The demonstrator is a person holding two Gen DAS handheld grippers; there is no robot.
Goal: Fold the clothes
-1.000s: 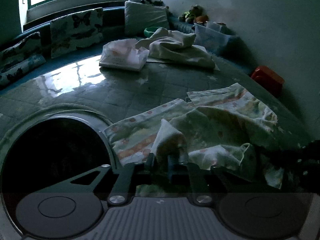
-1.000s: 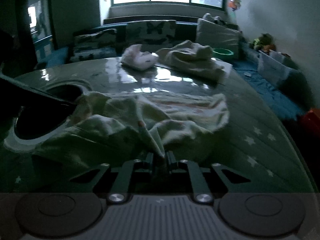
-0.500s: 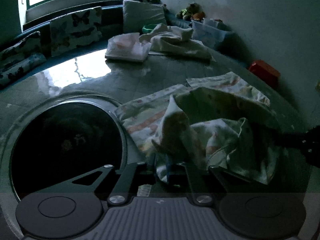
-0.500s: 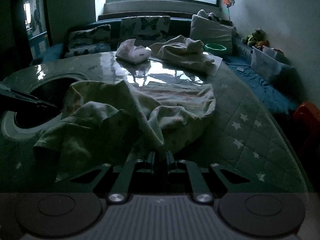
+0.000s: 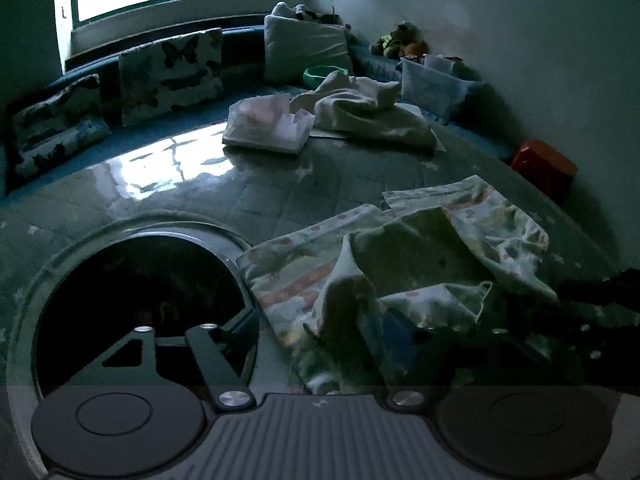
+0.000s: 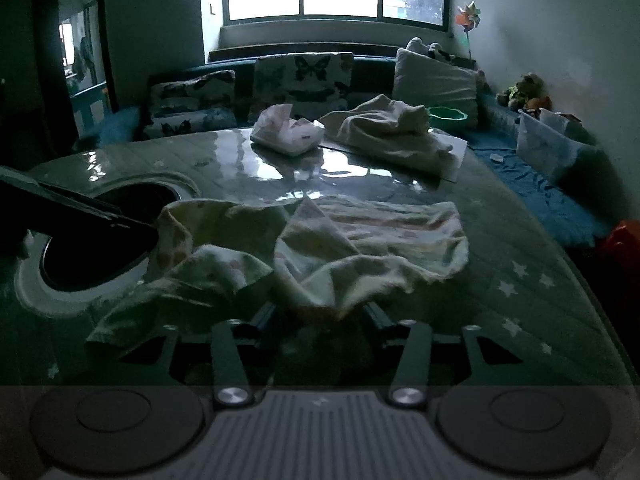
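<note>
**Two grippers let go, cloth still rumpled**

Both sets of jaws stand spread wide, holding nothing. The printed cloth (image 6: pixel 320 248) lies bunched on the quilted worktop (image 6: pixel 520 280), its near edge draped over the right gripper (image 6: pixel 322 318) and one fold heaped across the left gripper (image 5: pixel 344 344), beside the round hole (image 5: pixel 136 304). The step looks like a release between folds. Next calls for regrasping two corners or an edge, pulling the cloth flat, then folding it over.
</note>
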